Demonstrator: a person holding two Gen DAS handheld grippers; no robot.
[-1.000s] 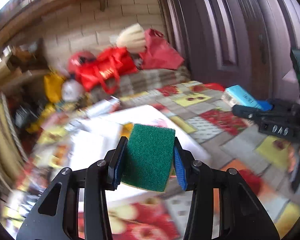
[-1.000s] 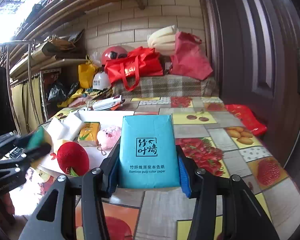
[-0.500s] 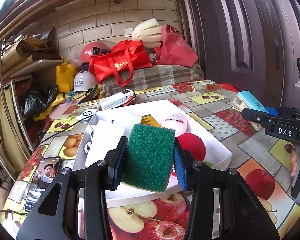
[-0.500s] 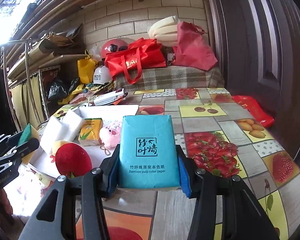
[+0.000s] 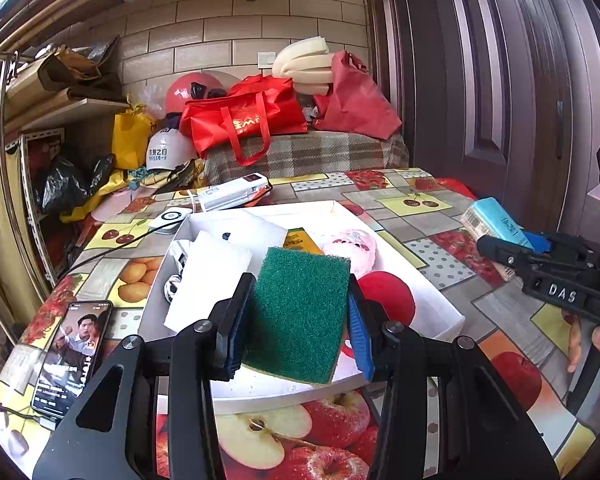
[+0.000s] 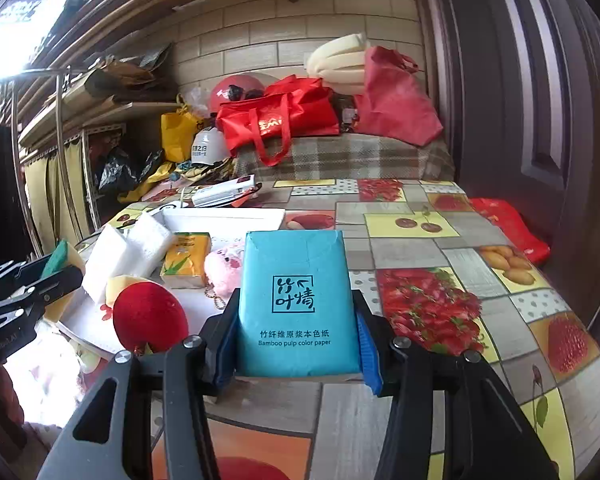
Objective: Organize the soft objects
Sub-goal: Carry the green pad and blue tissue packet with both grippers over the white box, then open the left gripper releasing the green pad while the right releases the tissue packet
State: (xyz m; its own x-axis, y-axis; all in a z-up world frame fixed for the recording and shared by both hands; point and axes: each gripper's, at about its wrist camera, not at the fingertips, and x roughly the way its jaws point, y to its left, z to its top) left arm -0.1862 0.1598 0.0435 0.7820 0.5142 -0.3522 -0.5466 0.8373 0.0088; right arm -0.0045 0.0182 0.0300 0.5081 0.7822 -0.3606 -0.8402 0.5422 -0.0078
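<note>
Left tongs (image 5: 298, 316) pinching one green sponge (image 5: 300, 312). Right tongs (image 6: 298, 344) gripping one blue tissue pack (image 6: 296, 304). White tray (image 5: 428, 300) on desk (image 6: 420, 248) holding two white sponges (image 6: 128, 252), one red plush (image 6: 150, 318), one pink plush (image 6: 224, 268).

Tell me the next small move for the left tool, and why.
Probably lower the left tool and release the sponge into the white tray. The sponge is clamped above the tray's near end, where other soft items already lie; the right tool holds a tissue pack.
</note>
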